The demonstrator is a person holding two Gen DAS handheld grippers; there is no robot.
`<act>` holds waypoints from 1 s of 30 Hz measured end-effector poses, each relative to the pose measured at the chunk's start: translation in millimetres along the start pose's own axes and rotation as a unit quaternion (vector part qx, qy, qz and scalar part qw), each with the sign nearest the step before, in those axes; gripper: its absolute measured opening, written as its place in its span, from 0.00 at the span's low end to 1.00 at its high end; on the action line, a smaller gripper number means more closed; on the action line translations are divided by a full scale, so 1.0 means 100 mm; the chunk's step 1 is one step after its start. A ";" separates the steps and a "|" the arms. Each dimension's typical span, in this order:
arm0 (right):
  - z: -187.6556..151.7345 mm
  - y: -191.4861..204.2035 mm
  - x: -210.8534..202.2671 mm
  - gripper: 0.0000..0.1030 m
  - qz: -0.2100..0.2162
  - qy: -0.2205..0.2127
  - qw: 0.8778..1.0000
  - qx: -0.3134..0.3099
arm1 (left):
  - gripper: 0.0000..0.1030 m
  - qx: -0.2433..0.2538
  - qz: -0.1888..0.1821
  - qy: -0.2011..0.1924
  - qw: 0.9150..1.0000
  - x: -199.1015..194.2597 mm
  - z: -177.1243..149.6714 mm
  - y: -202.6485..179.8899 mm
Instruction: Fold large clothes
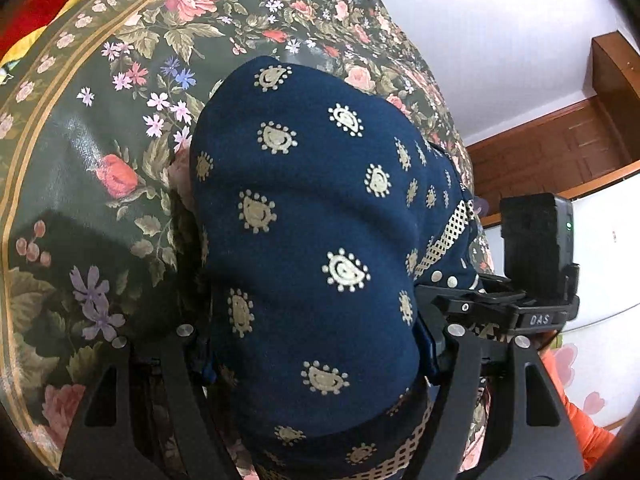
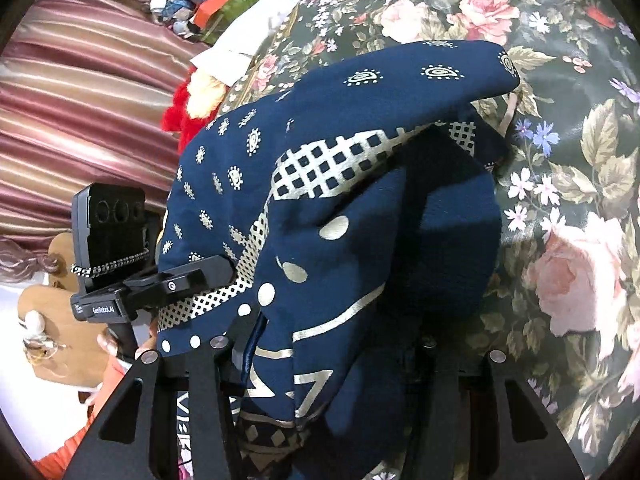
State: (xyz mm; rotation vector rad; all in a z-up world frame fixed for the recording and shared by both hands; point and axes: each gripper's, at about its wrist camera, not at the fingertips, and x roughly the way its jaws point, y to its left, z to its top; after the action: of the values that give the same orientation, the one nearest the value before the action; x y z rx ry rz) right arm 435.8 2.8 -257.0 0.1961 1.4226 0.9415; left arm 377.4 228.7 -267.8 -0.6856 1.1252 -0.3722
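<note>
one navy blue cloth garment printed with cream paisley motifs and a cream lattice border (image 1: 316, 216) hangs bunched over a dark green bedspread patterned with pink roses and small purple flowers (image 1: 80, 128), carried between two black hand-held grippers. in the left wrist view the left gripper (image 1: 316, 360) has its jaws set wide, and the blue fabric fills the whole gap between them, draped over the fingers so that the pads are hidden; it appears to be gripping the garment. the cloth bulges forward from the jaws, its long axis running from the near edge away toward the far side of the bed. the right gripper (image 1: 536, 264) shows at the right of that view, with blue cloth at its jaws and an orange sleeve (image 1: 576, 420) below it.

in the right wrist view the right gripper (image 2: 332, 344) is partly closed, with the same garment (image 2: 360, 184) heaped between and over its fingers, its lattice border turned up; the fold points to the far right, one corner reaching out over the bedspread (image 2: 580, 160). the left gripper (image 2: 160, 284) sits at the left, against striped pink curtains (image 2: 80, 100). one red plush item (image 2: 180, 112) lies at the far edge of the bed.
</note>
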 end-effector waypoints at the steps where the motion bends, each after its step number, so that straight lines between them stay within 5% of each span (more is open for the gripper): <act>1: -0.05 -0.06 -0.01 0.49 -0.006 0.003 1.000 -0.007 | 0.70 0.005 0.005 0.002 1.000 -0.01 -0.01 -0.02; 7: -0.03 0.17 -0.21 0.63 -0.095 -0.006 0.993 -0.070 | 0.71 0.028 0.054 0.003 0.998 -0.19 -0.13 -0.23; 14: -0.24 0.50 -0.59 0.64 -0.168 -0.064 0.973 -0.146 | 0.72 0.041 0.111 -0.001 0.993 -0.36 -0.17 -0.29; 16: -0.30 0.65 -0.62 0.76 -0.164 -0.081 0.970 -0.162 | 0.72 0.039 0.114 0.002 0.993 -0.35 -0.15 -0.26; 20: -0.33 0.87 -0.35 0.85 -0.168 -0.082 0.962 -0.199 | 0.72 0.020 0.115 0.012 0.993 -0.34 -0.12 -0.23; 23: -0.33 0.75 0.08 0.85 -0.214 -0.028 0.955 -0.206 | 0.72 0.022 0.120 0.008 0.993 -0.49 -0.14 -0.23; 26: -0.34 0.55 0.23 0.85 -0.227 -0.003 0.955 -0.190 | 0.74 0.050 0.154 -0.021 0.987 -0.78 -0.24 -0.32; 30: -0.36 0.41 0.08 0.85 -0.225 -0.011 0.957 -0.182 | 0.74 0.101 0.223 -0.064 0.967 -1.03 -0.45 -0.50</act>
State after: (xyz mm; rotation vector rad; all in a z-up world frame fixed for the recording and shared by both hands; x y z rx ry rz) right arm 385.4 19.5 -244.3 -0.3792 1.1779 0.7973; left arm 297.8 239.3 -174.3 -0.2590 1.0654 -0.0540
